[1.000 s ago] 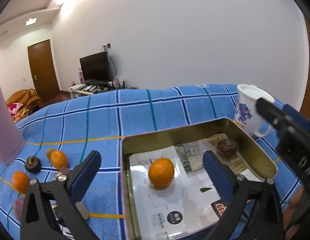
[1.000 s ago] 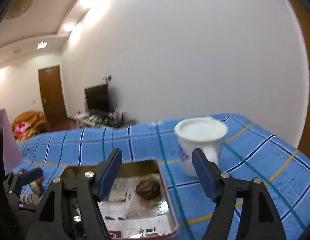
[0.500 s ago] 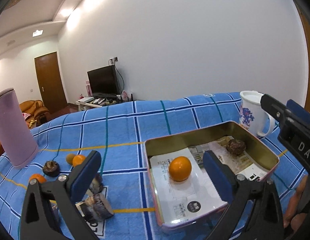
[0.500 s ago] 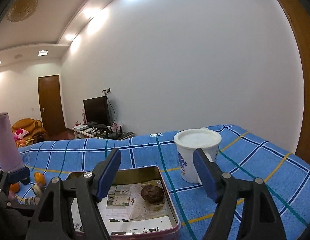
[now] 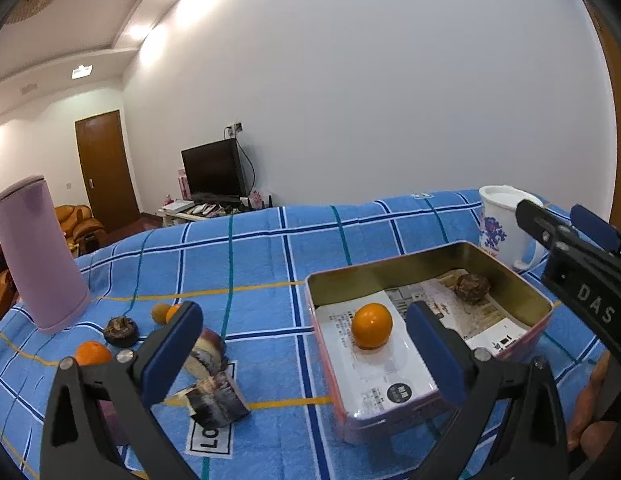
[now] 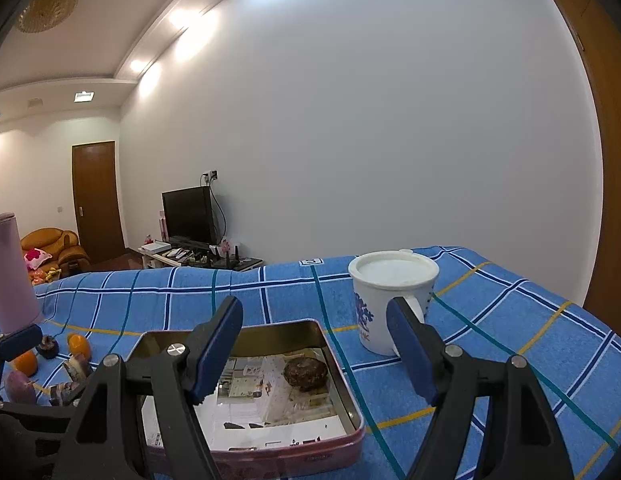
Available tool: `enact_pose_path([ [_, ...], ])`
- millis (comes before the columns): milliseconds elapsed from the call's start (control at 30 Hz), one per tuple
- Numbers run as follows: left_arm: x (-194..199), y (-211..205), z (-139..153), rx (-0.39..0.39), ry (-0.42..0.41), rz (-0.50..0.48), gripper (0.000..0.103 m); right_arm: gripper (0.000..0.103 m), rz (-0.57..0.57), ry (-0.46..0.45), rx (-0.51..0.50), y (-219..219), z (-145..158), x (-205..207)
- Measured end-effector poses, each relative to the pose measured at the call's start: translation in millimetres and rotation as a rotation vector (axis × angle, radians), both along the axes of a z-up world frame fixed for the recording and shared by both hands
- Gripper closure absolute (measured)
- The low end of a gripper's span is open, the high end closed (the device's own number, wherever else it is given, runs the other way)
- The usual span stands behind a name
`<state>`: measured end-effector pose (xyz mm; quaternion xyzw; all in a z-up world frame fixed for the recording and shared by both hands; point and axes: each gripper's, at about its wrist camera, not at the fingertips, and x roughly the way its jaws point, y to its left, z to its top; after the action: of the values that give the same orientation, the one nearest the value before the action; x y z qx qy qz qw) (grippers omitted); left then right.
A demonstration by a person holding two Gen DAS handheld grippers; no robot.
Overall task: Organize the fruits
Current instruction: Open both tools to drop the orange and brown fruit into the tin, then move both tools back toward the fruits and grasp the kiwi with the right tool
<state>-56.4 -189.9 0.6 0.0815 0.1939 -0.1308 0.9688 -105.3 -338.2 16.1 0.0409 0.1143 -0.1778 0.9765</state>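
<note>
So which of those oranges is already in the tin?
The orange resting on the paper inside the tin. The other oranges still lie on the blue cloth near the pink flask.

Two low wrist views, both sharing the tin (image 5: 426, 268) (image 6: 342, 376).

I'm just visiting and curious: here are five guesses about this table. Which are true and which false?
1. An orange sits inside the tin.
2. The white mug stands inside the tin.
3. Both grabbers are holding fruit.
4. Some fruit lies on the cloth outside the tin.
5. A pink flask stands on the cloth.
1. True: one orange rests on the paper in the tin, along with a dark brown fruit.
2. False: the white mug stands on the blue checked cloth beside the tin.
3. False: the left gripper and right gripper are both open and empty.
4. True: oranges and a dark fruit lie there.
5. True: the pink flask stands upright.
</note>
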Motion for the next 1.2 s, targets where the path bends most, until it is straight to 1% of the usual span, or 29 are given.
enact_pose_path([
  [200, -10, 6, 1, 0.013, -0.015, -0.01, 0.0, 0.027, 0.002, 0.028, -0.013, 11, -1, -3],
  [433, -16, 18, 1, 0.014, -0.012, -0.006, 0.0, 0.028, 0.017, 0.033, 0.032, 14, -2, -13],
  [633, -24, 23, -2, 0.073, -0.003, -0.024, 0.0, 0.028, 0.039, 0.043, 0.053, 19, -3, -16],
  [733, -27, 32, -4, 0.103, 0.005, -0.021, 0.0, 0.028, 0.064, 0.057, 0.062, 26, -4, -17],
  [867, -27, 54, -3, 0.095, 0.032, -0.014, 0.0, 0.028, 0.117, 0.084, 0.083, 41, -7, -20],
  [1000, -21, 84, -3, 0.075, 0.081, 0.024, 0.0, 0.028, 0.175, 0.109, 0.088, 60, -8, -20],
  [1100, -14, 109, -4, 0.057, 0.125, 0.054, 0.0, 0.028, 0.248, 0.143, 0.087, 81, -11, -16],
  [1200, -10, 133, -7, 0.064, 0.15, 0.067, 0.0, 0.028, 0.317, 0.187, 0.079, 104, -14, -12],
])
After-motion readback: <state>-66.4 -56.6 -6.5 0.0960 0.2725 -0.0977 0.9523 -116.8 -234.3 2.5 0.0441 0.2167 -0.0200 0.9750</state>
